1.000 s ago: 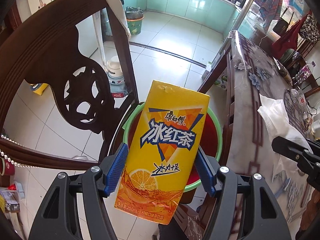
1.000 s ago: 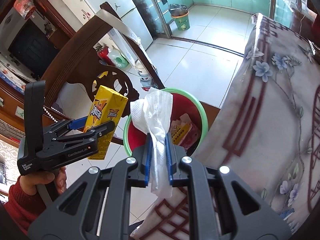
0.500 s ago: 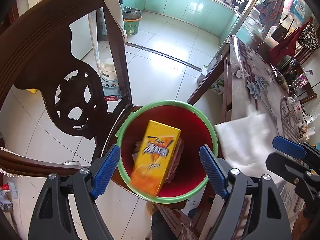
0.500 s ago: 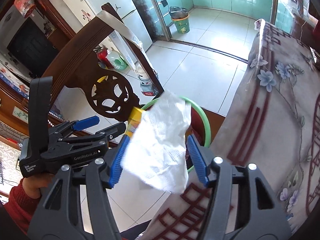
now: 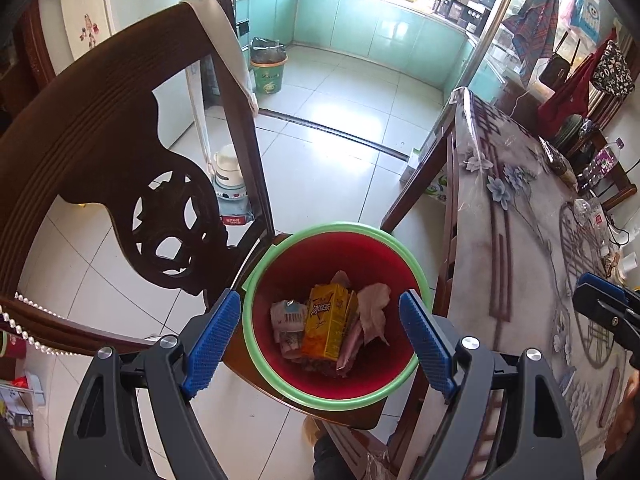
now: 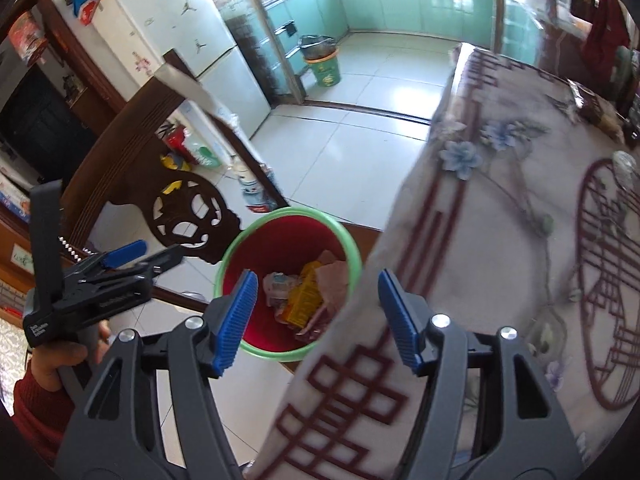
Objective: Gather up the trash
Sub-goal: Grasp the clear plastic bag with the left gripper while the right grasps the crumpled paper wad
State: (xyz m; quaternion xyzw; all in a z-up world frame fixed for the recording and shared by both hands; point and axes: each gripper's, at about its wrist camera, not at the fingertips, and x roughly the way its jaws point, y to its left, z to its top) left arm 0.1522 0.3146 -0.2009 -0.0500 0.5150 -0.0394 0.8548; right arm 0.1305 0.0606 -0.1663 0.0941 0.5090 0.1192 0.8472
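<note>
A red bin with a green rim (image 5: 336, 226) (image 6: 280, 212) stands on a chair seat beside the table. A yellow drink carton (image 5: 326, 328) (image 6: 306, 300) lies inside it, next to a crumpled pale tissue (image 5: 374, 308) (image 6: 336, 276) and a white wrapper (image 5: 288, 314). My left gripper (image 5: 320, 295) (image 6: 132, 256) hovers open above the bin, holding nothing. My right gripper (image 6: 318, 276) hangs over the bin's right rim and the table's edge; its jaws are opening with nothing between them. Its blue tip (image 5: 600, 308) shows at the right of the left wrist view.
A carved dark wooden chair back (image 5: 120, 140) rises left of the bin. The table with a flowered cloth (image 5: 520, 220) (image 6: 520, 200) fills the right. On the tiled floor stand a white jug (image 5: 230, 184) and, farther off, a green waste bucket (image 5: 269, 76).
The left gripper opened and the yellow carton dropped into the bin. The right gripper opened and the white tissue fell from it into the bin; it then shifted right toward the table.
</note>
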